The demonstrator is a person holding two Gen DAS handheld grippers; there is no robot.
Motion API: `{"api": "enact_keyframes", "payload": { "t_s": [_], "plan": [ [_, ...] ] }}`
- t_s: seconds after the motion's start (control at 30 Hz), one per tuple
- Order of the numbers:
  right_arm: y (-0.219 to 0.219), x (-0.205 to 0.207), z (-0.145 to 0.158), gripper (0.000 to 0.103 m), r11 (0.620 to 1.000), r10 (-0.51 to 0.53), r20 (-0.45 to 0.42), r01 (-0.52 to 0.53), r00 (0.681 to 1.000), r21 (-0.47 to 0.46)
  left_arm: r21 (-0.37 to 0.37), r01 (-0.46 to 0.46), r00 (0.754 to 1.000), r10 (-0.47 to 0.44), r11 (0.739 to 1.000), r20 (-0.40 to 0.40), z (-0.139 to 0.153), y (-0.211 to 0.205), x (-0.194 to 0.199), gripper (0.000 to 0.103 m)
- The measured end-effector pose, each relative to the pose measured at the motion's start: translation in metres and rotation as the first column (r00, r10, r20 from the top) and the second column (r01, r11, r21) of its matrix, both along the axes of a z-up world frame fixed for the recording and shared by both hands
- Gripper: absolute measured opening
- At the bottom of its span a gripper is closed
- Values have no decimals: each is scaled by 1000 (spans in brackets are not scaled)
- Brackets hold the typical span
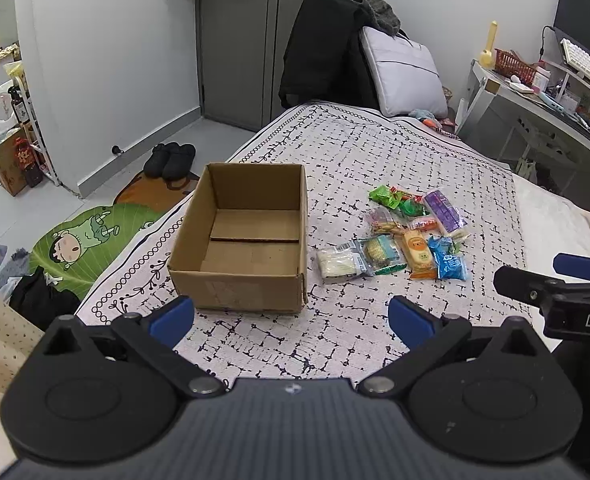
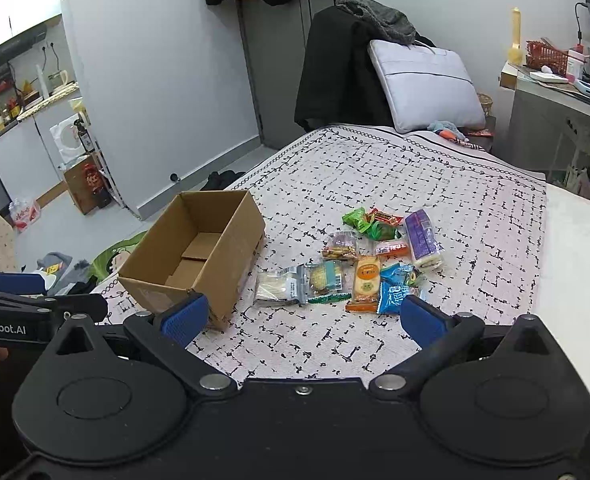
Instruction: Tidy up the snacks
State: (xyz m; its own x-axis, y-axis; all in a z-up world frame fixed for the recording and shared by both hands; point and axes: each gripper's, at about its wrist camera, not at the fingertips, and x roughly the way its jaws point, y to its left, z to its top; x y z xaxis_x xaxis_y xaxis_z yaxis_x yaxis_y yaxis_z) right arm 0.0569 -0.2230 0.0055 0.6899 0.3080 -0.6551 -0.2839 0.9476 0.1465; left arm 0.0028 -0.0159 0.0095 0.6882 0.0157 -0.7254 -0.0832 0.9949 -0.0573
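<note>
Left wrist view: the left gripper (image 1: 291, 316) hangs above the near edge of a bed covered by a white sheet (image 1: 375, 160) printed with black dashes; its blue-padded jaws are spread wide with nothing between them. The cardboard box (image 1: 243, 276), taken here as the landmark, stands open and empty on the sheet just beyond the gripper. The snacks (image 1: 407, 236) lie in a loose cluster on the sheet to the right of the box, apart from it: a white packet (image 1: 337, 264) nearest the box, an orange packet (image 1: 417, 256), a blue packet (image 1: 451, 264), a purple packet (image 1: 443, 210) and green wrappers (image 1: 391, 198) farther back. Beyond the box, a grey bag (image 1: 405, 76) and dark clothing lean at the head of the bed in front of a grey door (image 1: 235, 40). Left of the box, on the floor, lie a green cartoon mat (image 1: 83, 240) and dark slippers (image 1: 171, 160). Far right of the box stands a cluttered desk (image 1: 535, 112). Right wrist view: the right gripper (image 2: 303, 318) hangs over the same sheet, jaws spread wide and empty. The box sits to the left beyond it, and the snacks lie right of the box, just ahead of the gripper's right pad. The left gripper's side shows at the left edge, nearer than the box.
</note>
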Motion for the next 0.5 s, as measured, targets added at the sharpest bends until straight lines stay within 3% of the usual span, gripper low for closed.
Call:
{"api": "enact_keyframes", "payload": {
  "t_s": [0.5],
  "plan": [
    [-26, 28, -18, 103, 1000, -4, -59, 4, 998, -14, -15, -5, 1000, 5, 1000, -7, -7, -31, 22, 103]
  ]
}}
